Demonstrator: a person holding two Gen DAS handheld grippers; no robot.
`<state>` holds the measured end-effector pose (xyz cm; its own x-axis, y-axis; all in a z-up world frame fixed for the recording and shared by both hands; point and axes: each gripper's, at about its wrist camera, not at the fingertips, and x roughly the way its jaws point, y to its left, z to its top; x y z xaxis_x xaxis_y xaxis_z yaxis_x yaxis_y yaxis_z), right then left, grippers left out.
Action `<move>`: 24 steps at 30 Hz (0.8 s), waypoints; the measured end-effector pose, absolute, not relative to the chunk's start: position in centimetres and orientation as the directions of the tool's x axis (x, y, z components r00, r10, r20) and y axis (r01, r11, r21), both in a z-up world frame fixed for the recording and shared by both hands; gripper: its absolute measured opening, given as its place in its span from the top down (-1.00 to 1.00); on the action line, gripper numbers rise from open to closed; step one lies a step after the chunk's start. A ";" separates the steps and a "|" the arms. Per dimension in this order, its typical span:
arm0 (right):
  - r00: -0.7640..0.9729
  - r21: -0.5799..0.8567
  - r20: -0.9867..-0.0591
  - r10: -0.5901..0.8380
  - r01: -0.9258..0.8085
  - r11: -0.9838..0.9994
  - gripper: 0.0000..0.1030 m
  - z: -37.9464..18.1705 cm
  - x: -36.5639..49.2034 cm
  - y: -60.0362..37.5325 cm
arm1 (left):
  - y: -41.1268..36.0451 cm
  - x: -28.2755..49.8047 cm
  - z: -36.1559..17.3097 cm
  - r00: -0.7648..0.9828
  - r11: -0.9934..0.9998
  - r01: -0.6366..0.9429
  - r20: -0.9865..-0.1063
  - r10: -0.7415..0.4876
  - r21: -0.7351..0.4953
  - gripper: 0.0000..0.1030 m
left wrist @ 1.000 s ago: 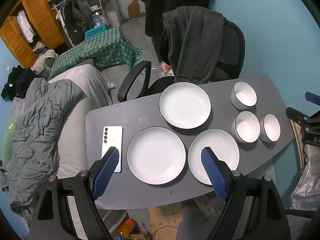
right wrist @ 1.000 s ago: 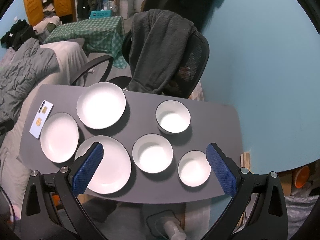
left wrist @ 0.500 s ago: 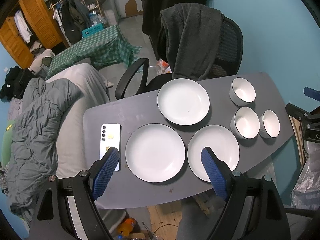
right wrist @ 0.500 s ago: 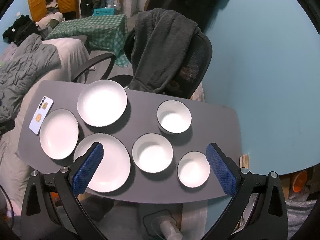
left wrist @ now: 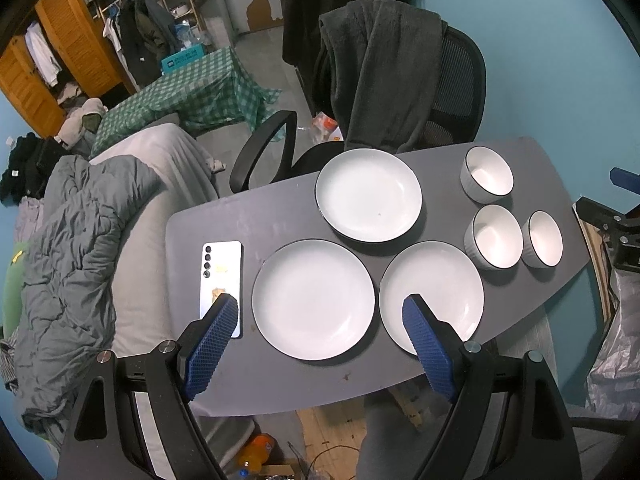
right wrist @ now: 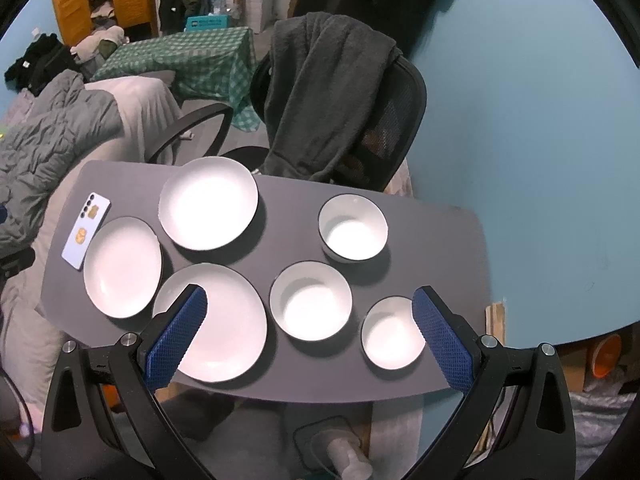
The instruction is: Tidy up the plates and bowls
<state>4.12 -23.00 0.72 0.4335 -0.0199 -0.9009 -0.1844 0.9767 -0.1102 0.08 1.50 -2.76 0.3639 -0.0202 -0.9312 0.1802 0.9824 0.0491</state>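
Phone (left wrist: 221, 280) bottom corner hidden behind left gripper's finger (left wrist: 210, 344); near-right plate (left wrist: 432, 296) partly covered too.

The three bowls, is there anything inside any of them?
Nothing shows inside them. The far bowl, the middle bowl and the small bowl all show bare white insides. The right claw's finger covers the small bowl's right rim.

Three white plates lie on the grey counter (left wrist: 280, 384): a far plate (left wrist: 368, 195), a near left plate (left wrist: 313, 299) and a near right plate (left wrist: 436, 288). Three white bowls stand there too: a far bowl (left wrist: 487, 174), a middle bowl (left wrist: 497, 236) and a small bowl (left wrist: 544, 239). One phone (left wrist: 222, 270) lies at the counter's left end. One office chair (left wrist: 452, 92) carries one dark garment (left wrist: 384, 72).
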 end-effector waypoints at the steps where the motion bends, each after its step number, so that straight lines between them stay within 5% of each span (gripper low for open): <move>1: 0.433 -0.108 -0.901 -0.018 -0.185 0.977 -0.96 0.7 4.1 -23.0 | 1.7 0.0 -2.7 0.363 0.982 0.183 -0.931 -0.022 0.048 -0.67; 24: 0.432 -0.121 -0.901 -0.034 -0.176 0.977 -0.96 0.5 3.3 -22.2 | 2.0 0.3 -3.7 0.351 0.975 0.219 -0.935 -0.043 0.038 -0.67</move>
<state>3.34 -22.23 0.53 0.4320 -0.0335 -0.9013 -0.1764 0.9769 -0.1209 0.28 2.01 -3.75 0.3511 -0.0426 -0.9354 0.2187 0.9751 0.0377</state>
